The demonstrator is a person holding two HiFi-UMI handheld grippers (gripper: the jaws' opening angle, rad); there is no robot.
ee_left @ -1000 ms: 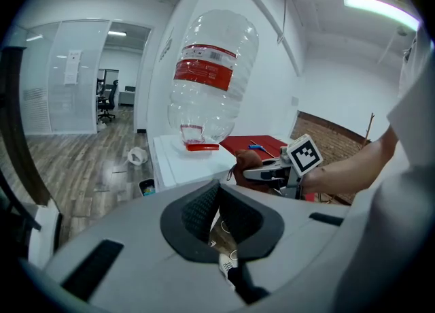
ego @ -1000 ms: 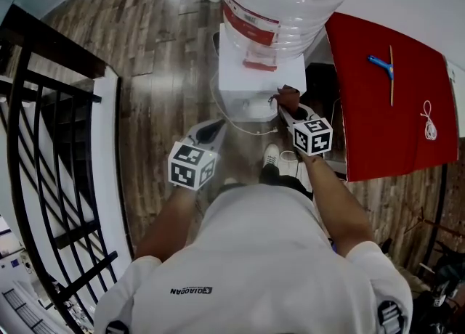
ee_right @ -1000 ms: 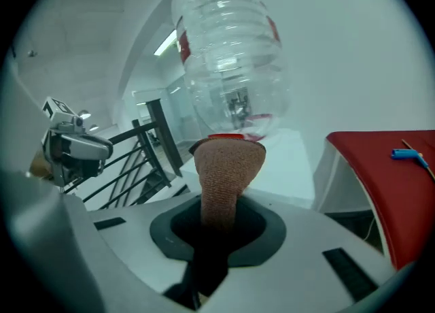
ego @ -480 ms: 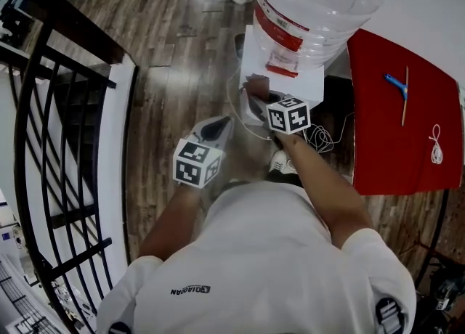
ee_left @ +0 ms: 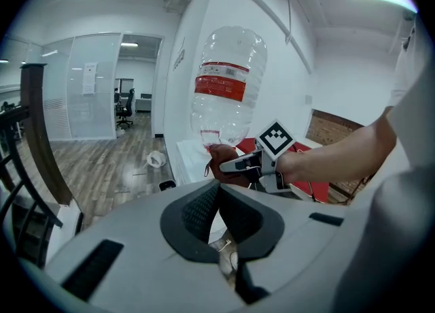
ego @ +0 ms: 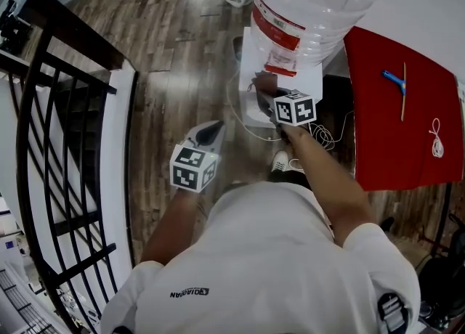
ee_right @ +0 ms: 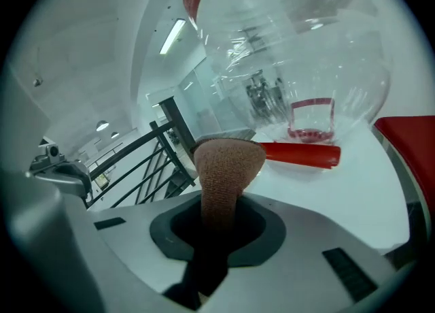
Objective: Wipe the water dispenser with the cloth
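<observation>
Atop the water dispenser (ego: 254, 53), my right hand-held gripper (ego: 264, 87) clamps the brown cloth (ee_right: 228, 165); my left hand-held gripper (ego: 211, 131) sits closed, empty.

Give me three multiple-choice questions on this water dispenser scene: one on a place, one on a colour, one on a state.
1. Where is the cloth? A in a bucket; B in the right gripper; C on a shelf.
2. What colour is the label band on the water bottle? A green; B red; C yellow.
3. The left gripper is: A shut and empty; B holding the cloth; C wide open.
B, its jaws pinch the brown cloth; B, the band shows red; A, its jaws meet with nothing between.
</observation>
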